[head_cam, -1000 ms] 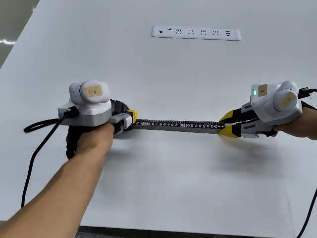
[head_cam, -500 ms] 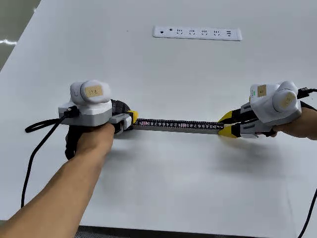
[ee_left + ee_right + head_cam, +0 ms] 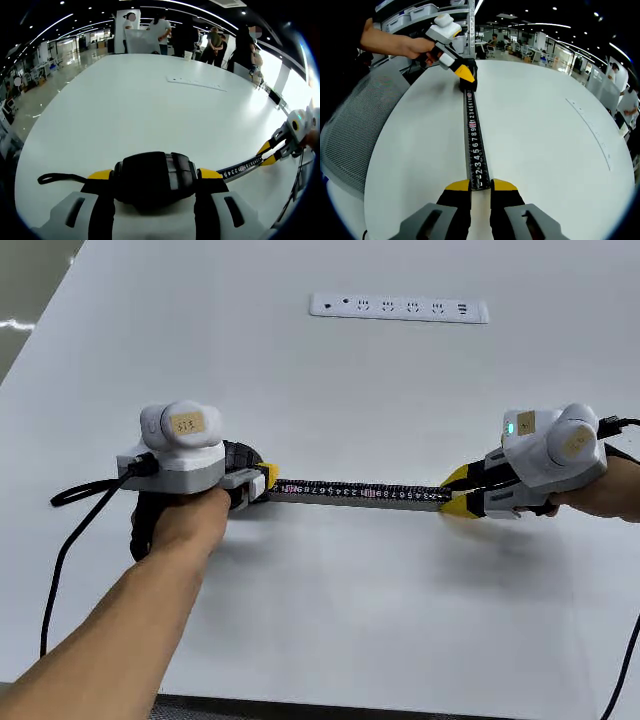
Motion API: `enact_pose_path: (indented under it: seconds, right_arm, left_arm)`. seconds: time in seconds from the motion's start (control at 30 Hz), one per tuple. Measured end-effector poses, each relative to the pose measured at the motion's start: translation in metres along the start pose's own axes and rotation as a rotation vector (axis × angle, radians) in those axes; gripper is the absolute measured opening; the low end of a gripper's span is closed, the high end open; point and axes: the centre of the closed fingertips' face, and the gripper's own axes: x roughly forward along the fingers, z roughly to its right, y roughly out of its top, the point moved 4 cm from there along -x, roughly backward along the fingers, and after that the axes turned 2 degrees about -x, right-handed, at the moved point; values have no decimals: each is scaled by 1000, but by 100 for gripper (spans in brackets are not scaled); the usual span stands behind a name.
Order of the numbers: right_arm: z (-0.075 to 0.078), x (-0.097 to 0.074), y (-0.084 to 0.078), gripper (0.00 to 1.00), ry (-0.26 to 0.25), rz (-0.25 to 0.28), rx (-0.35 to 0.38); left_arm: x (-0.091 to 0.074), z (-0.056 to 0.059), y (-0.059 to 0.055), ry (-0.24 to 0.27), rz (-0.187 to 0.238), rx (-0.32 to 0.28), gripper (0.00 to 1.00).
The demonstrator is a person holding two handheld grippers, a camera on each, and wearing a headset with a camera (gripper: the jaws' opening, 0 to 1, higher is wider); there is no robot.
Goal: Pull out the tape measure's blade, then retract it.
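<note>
My left gripper [image 3: 262, 480] is shut on the black tape measure case [image 3: 155, 176], which sits between its yellow-tipped fingers [image 3: 100, 175]. From the case, the dark blade [image 3: 360, 491] with white numerals runs flat across the white table to the right. My right gripper [image 3: 452, 491] is shut on the blade's free end [image 3: 479, 184]. In the right gripper view the blade [image 3: 473, 137] stretches straight away to the case [image 3: 468, 82] and the left gripper [image 3: 459, 67]. The right gripper [image 3: 270, 152] also shows at the right edge of the left gripper view.
A white power strip [image 3: 398, 308] lies at the far side of the white table [image 3: 330, 390]. Black cables [image 3: 70, 540] trail off both grippers toward the near edge. A grey mesh chair back [image 3: 355, 125] stands beside the table. People stand beyond the far end [image 3: 165, 30].
</note>
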Motion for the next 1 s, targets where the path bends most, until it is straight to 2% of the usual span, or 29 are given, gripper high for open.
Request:
enact_pose_path:
  seconds: [1.0]
  right_arm:
    - [1,-1,2,11,3,-6,-2]
  left_arm:
    - [-1,0,0,-13,-7,-5,59]
